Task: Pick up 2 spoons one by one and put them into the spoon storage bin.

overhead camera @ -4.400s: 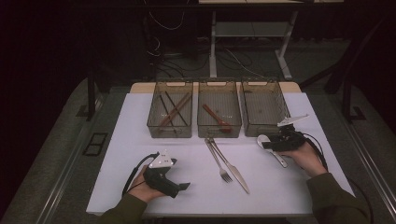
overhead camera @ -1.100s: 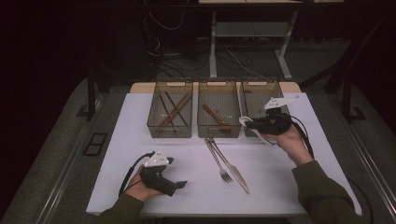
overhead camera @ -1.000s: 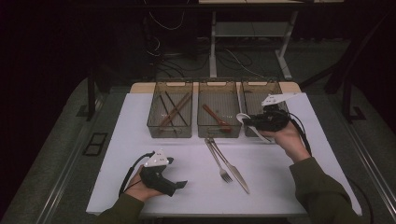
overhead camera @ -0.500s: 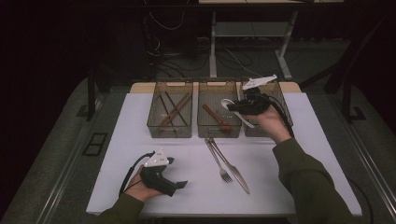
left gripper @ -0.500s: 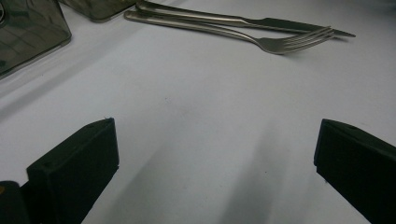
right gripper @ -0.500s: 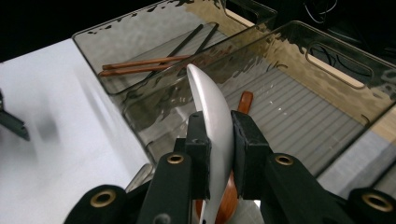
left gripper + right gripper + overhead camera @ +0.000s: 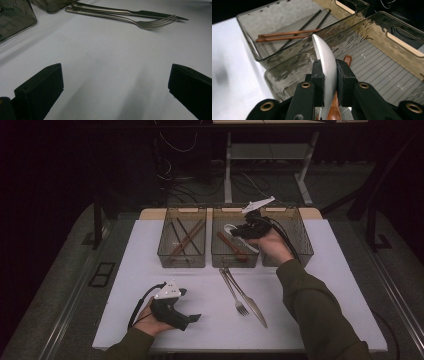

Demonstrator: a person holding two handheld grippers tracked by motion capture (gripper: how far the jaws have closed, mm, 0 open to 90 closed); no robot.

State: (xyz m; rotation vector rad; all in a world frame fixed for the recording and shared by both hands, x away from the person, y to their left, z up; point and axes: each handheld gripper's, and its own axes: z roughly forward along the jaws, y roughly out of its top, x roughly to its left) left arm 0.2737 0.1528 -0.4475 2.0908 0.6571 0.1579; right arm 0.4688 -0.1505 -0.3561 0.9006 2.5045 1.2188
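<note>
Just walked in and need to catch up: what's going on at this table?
A person is sorting cutlery into three smoky clear plastic bins. The right gripper is shut on a shiny silver spoon, holding it over the middle bin. The left gripper rests open on the white table. A steel fork and knife wait.

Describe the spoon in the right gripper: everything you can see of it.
The spoon looks like pale, smooth, glossy ceramic or white plastic, curved, seen edge-on. The right gripper is shut on it, a black pad pressing each side. It hangs in the air over the middle tray, above a brown wooden utensil lying inside. In the high view its white bowl points left.
</note>
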